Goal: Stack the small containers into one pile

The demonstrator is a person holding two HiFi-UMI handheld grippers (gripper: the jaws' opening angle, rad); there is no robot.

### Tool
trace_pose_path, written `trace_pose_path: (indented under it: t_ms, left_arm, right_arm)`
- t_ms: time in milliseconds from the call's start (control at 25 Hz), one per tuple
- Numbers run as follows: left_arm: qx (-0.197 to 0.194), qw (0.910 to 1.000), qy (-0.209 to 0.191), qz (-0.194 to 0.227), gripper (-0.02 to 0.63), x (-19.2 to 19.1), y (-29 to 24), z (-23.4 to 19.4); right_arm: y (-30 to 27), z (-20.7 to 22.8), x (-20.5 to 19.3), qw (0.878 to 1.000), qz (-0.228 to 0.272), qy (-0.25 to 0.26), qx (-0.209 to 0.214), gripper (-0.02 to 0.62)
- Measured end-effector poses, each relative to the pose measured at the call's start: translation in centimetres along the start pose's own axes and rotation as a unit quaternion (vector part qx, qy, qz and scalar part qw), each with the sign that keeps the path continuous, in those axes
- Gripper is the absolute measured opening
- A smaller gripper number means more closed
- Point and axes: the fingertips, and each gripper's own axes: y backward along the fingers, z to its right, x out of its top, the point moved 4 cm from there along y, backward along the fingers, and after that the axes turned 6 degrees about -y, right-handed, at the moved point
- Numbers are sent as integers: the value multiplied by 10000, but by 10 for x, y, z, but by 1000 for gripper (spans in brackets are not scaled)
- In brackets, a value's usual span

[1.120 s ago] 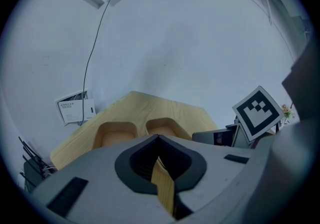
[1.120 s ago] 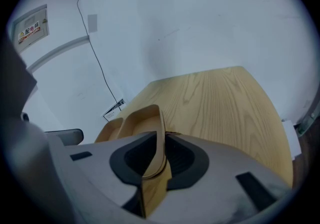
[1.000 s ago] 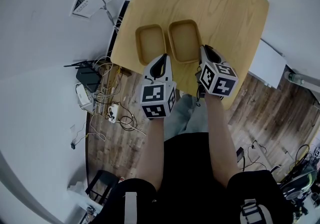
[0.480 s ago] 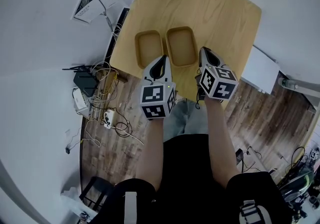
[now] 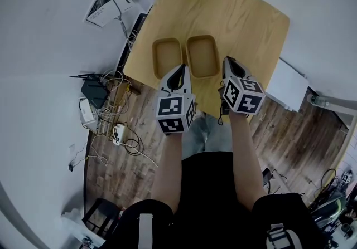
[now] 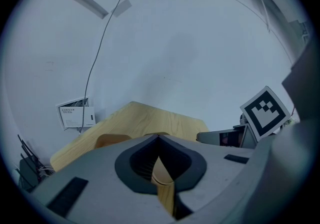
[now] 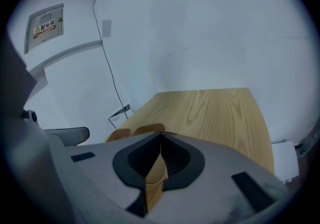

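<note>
Two shallow tan containers lie side by side on the wooden table (image 5: 245, 14): the left container (image 5: 167, 56) and the right container (image 5: 202, 55), both empty and apart. My left gripper (image 5: 180, 67) is shut on nothing, its tip just at the near edge of the left container. To the right of the right container, my right gripper (image 5: 227, 60) is also shut and empty. In the left gripper view the shut left gripper (image 6: 159, 138) points over the left container (image 6: 111, 140). The right gripper view shows the right gripper (image 7: 161, 134) behind the right container (image 7: 148, 129).
The table's near edge runs just under both grippers. On the floor to the left lie tangled cables and a black router (image 5: 96, 91). A white box with papers (image 5: 109, 3) sits by the wall. A white panel (image 5: 290, 83) stands right of the table.
The head camera has shifted a little, so the table sits slightly lower in view. Both grippers stay shut by the containers, which have not moved.
</note>
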Motion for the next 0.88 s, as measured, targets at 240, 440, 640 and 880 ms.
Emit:
trace_pose_path:
  t_ms: [240,440,640,880]
  left_arm:
    - [89,9998,128,-138,2,-14,-6,1]
    - [183,9994,227,-196,2,-17,-11,0]
    - [291,9985,332,-310,2,-26,-18,-2]
    - [372,9972,454,-471,2,-41,-25,-3]
  right_arm:
    - [-10,5,-10,9996,-264,81,107,40]
    - [-19,11,-15,9987,-476,126,156,40]
    - [-31,15,-24,9970,-721,157,221,40]
    - [-43,21,-37,9951,-929,249,240,40]
